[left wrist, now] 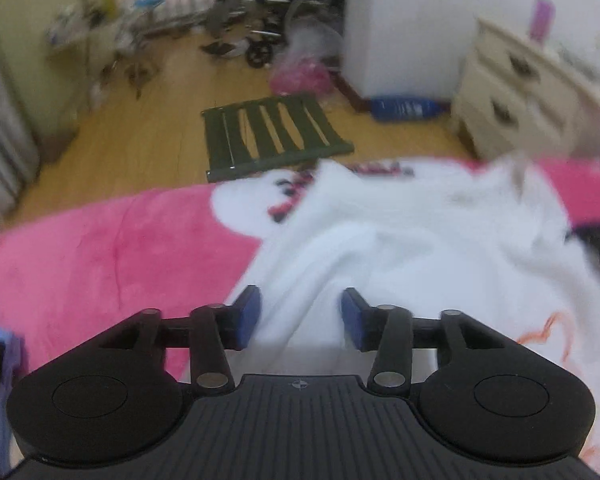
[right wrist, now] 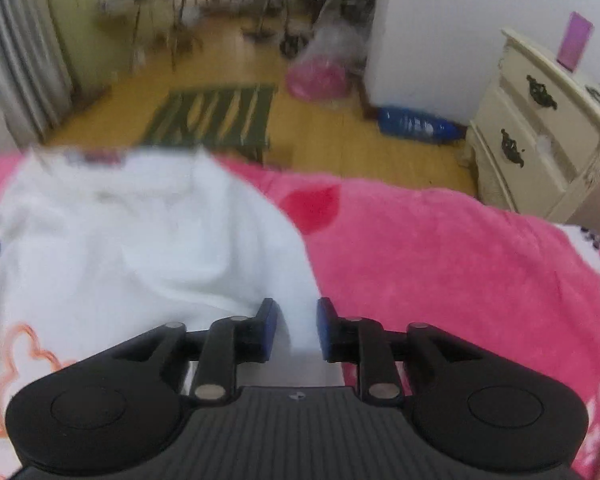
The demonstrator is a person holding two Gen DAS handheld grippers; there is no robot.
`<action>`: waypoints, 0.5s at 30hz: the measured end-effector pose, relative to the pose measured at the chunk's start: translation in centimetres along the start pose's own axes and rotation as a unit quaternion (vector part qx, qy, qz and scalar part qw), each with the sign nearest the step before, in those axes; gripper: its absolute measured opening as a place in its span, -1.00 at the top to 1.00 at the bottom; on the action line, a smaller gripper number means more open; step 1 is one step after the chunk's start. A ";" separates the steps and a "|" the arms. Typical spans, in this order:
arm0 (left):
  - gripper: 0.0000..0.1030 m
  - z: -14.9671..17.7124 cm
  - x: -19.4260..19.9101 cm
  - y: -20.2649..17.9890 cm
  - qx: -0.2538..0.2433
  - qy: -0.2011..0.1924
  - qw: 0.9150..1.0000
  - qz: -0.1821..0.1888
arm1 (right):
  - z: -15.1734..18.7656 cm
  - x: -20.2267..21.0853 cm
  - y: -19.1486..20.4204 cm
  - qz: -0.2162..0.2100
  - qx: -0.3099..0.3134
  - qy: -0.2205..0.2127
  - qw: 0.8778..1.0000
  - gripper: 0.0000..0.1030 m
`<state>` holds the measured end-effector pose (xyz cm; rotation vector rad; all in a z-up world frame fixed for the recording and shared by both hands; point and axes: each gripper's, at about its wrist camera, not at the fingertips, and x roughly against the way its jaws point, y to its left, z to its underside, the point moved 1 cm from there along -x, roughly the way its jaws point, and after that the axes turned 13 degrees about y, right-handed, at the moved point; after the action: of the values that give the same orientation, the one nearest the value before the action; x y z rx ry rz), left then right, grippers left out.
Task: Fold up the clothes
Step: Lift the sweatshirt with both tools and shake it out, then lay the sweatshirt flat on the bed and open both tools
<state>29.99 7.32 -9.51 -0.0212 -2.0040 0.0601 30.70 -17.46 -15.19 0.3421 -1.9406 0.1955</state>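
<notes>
A white garment (left wrist: pixel 400 236) with an orange line print lies spread on a pink blanket (left wrist: pixel 100 256). My left gripper (left wrist: pixel 300 316) is open, its blue pads on either side of a raised fold at the garment's left edge. In the right wrist view the same garment (right wrist: pixel 140 240) lies to the left on the blanket (right wrist: pixel 460 264). My right gripper (right wrist: pixel 294 330) is open with a narrower gap, and a strip of the garment's right edge runs between its blue pads.
Beyond the bed are a wooden floor, a green slatted stool (left wrist: pixel 276 136), a blue bottle (left wrist: pixel 404 109), a pink bag (left wrist: pixel 300 76), and a cream dresser (right wrist: pixel 540 128) at the right. A wheelchair (left wrist: pixel 268 20) stands at the back.
</notes>
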 end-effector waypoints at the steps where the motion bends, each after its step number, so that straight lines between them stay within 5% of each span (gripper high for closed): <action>1: 0.05 -0.1 1.5 0.8 0.010 -0.010 1.000 0.002 | 0.1 1.0 -0.5 -0.006 -0.011 -0.011 1.000 0.31; 5: 0.00 0.1 9.0 3.8 0.038 -0.045 0.998 0.018 | 1.2 7.1 -2.4 -0.042 -0.048 -0.066 0.996 0.30; 8: -0.08 3.8 16.8 5.1 0.013 -0.052 0.998 0.028 | 1.9 11.5 -3.1 -0.084 -0.063 -0.094 0.990 0.30; 15: -0.36 14.2 24.2 4.4 -0.066 0.031 0.997 0.025 | 7.9 20.1 -3.2 -0.203 -0.066 -0.094 0.972 0.12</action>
<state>6.85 12.27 6.27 -0.1561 -1.9430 -0.0415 17.67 -25.70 0.26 0.6781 -2.0099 -0.2407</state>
